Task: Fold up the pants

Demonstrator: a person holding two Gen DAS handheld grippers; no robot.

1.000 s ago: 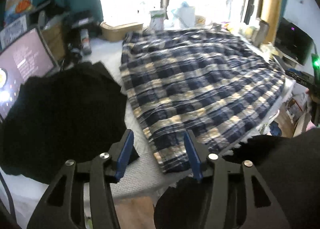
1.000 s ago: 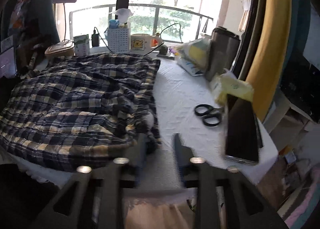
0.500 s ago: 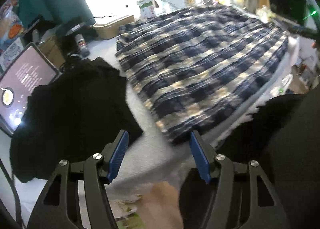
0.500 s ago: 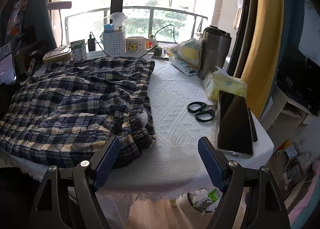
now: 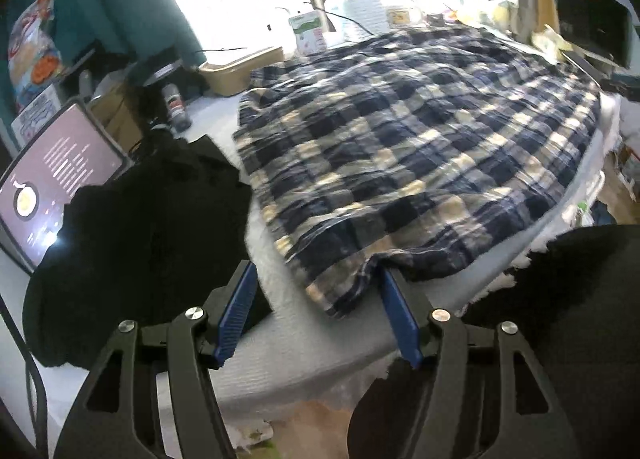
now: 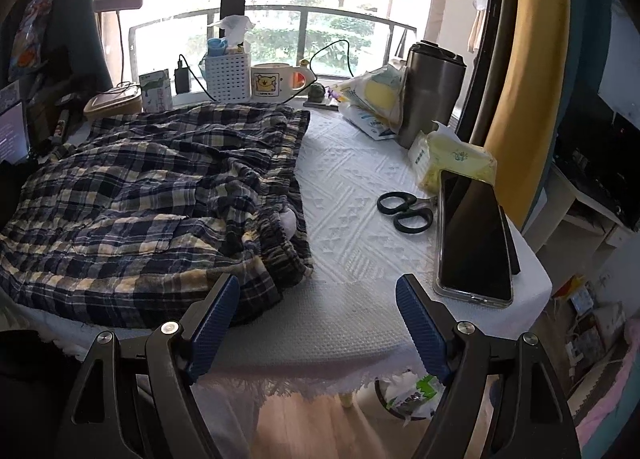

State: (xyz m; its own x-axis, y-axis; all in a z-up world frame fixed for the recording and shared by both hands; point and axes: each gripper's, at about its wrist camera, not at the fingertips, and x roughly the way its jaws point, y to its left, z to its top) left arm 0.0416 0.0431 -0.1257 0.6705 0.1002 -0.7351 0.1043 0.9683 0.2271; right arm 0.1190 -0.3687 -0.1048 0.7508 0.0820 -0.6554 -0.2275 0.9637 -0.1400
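Two grippers frame a cluttered table [image 6: 360,323] covered in white textured cloth, where plaid pants [image 5: 416,163] lie spread and rumpled, unfolded. At far left a lit laptop screen [image 5: 60,179] stands behind a heap of black fabric [image 5: 132,239]. The left gripper [image 5: 316,299] hangs over the near table edge, its blue-padded jaws apart after just widening slightly, nothing pressed between them; one hem corner of the pants lies in the gap, and whether the right-hand pad touches it cannot be told. Farther right, the pants' gathered waistband reaches toward the table's middle. The right gripper [image 6: 316,299] hovers at that end, jaws spread wide after just opening, empty, the left pad over the plaid edge. Beyond it lie black-handled scissors [image 6: 404,211], a dark phone [image 6: 472,235] near the table's right edge, a yellow tissue pack [image 6: 456,163] and a steel tumbler [image 6: 432,95].
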